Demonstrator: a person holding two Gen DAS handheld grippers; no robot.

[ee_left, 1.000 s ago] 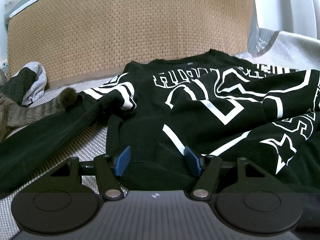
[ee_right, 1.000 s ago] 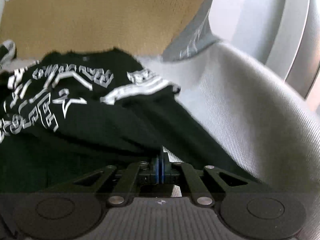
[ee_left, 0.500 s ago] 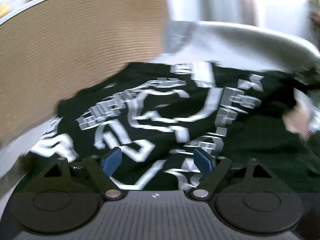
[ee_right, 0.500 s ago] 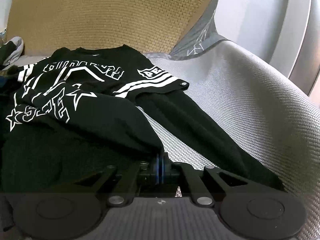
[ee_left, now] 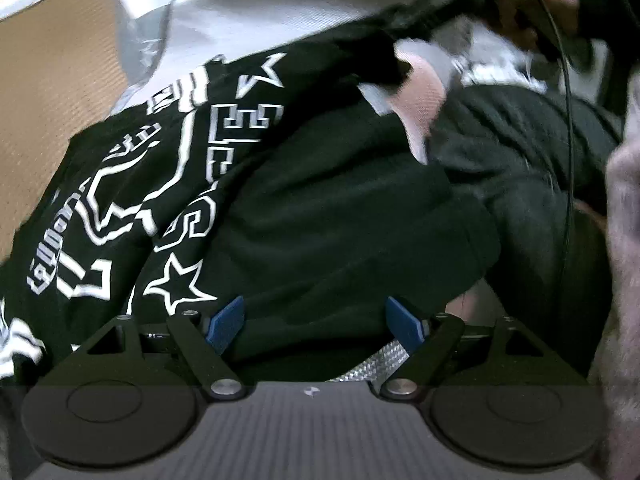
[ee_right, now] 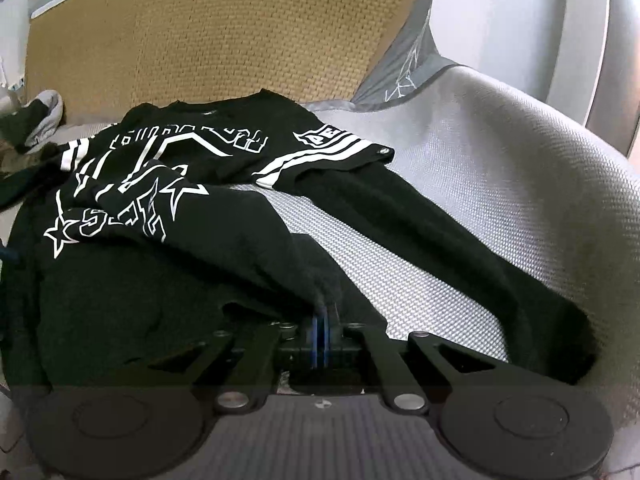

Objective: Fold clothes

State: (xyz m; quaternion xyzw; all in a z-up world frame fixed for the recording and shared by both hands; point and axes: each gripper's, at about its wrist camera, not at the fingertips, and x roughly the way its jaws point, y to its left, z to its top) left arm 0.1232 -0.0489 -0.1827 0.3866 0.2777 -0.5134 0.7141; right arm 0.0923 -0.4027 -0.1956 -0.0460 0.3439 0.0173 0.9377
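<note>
The right gripper (ee_right: pixel 320 334) pinches the black sweatshirt's (ee_right: pixel 224 248) hem on the grey mat (ee_right: pixel 500 208); the left gripper (ee_left: pixel 316 324) gapes wide, seemingly empty. A one-sided pull could skew the fold.

Matt black cloth sweatshirt (ee_right: pixel 208 248), coarse woven grey cover (ee_right: pixel 500 184)

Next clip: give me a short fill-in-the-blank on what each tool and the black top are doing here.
1. The right tool is ____ on a fold of the black printed sweatshirt.
2. The left tool has its blue fingers ____, gripping nothing.
3. The sweatshirt's long sleeve lies on the ____ woven mat.
4. The print on the sweatshirt is ____ in colour.

Missing words: shut; open; grey; white
</note>
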